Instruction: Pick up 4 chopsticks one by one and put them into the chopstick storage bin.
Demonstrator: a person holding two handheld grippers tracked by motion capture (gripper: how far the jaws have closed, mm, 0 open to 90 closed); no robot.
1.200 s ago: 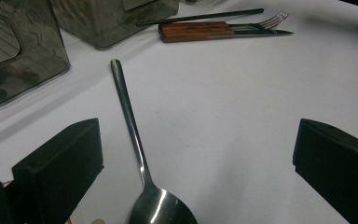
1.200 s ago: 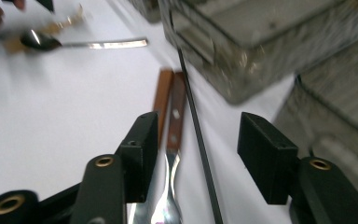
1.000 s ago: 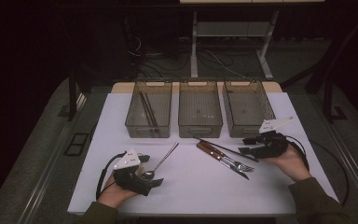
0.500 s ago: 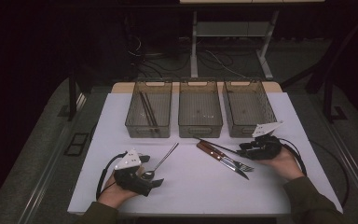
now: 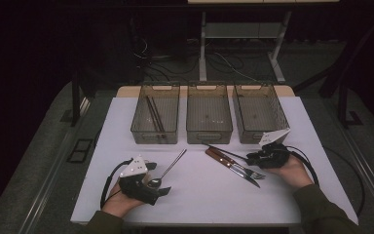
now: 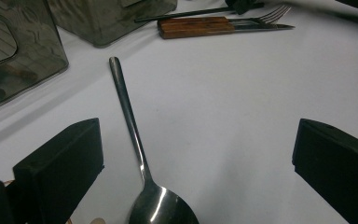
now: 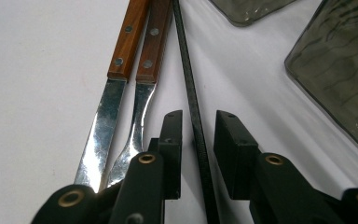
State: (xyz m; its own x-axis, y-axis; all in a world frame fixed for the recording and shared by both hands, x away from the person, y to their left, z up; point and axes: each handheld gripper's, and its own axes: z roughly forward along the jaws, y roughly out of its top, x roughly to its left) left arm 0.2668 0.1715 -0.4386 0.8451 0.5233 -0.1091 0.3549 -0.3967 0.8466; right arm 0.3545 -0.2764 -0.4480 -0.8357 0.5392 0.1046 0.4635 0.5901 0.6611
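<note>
Straddling a black stick [image 7: 186, 70] with the right gripper [image 7: 198, 114], low over the tabletop [image 5: 199, 195] toward its right edge. Jaws narrow, closing just now, with the stick between them and a sliver of gap visible beside it, so not yet pinching. Lies straight ahead along the jaws' own line, long axis running away toward the front of the middle tray [image 5: 209, 137]. Calls, by this reading, only for finishing the squeeze and then lifting. Crowded on one side by a wood-handled fork [image 7: 142, 107] and knife [image 7: 100, 130], nearly parallel and just beside, so some risk of dragging the fork along. Right hand set low at the tabletop, gripper pointing leftward in the high view. Similar dark sticks already in the left tray [image 5: 154, 139], probably the destination. Left gripper [image 6: 198, 126] low near the front-left corner, jaws wide and holding nothing, a spoon [image 6: 130, 116] lying between them, bowl toward the hand, handle pointing off toward the trays.
</note>
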